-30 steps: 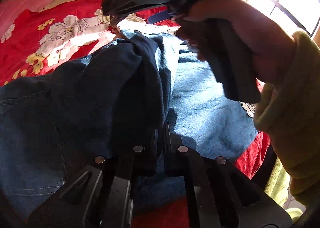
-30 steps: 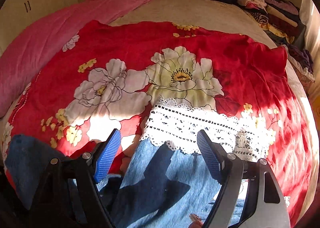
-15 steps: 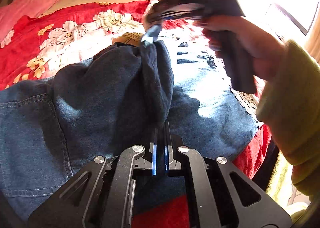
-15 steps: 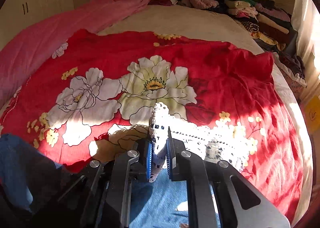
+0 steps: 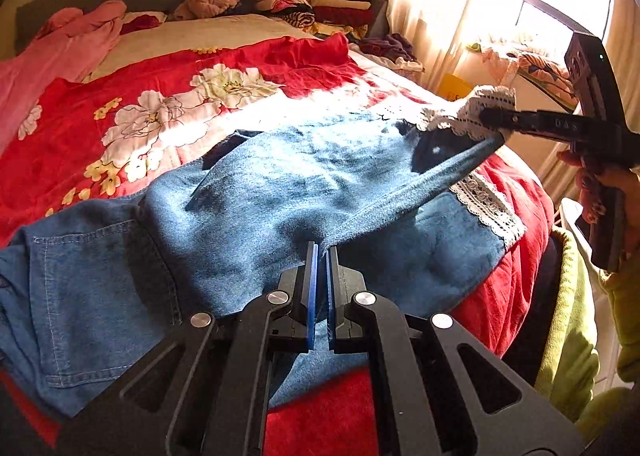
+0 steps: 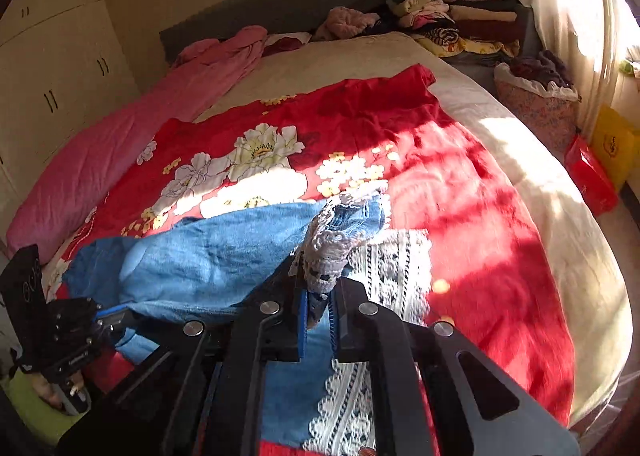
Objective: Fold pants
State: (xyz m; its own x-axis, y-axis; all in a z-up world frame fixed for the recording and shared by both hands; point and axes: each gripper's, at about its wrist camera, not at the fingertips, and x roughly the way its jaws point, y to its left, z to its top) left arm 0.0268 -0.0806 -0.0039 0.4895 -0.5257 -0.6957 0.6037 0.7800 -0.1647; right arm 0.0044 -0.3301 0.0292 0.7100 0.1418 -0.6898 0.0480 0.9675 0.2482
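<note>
Blue denim pants (image 5: pixel 304 184) spread over a red floral blanket (image 5: pixel 132 124) on the bed, waist and back pocket at the near left, legs reaching right. Left gripper (image 5: pixel 320 256) clamped tight on a fold of the denim at the near edge. Right gripper (image 6: pixel 318 296) pinched closed on the white lace hem (image 6: pixel 328 256) of the upper leg, that hem raised off the blanket. Second lace hem (image 6: pixel 400 268) flat beneath. Folded clothes (image 5: pixel 316 4) stacked by the headboard.
</note>
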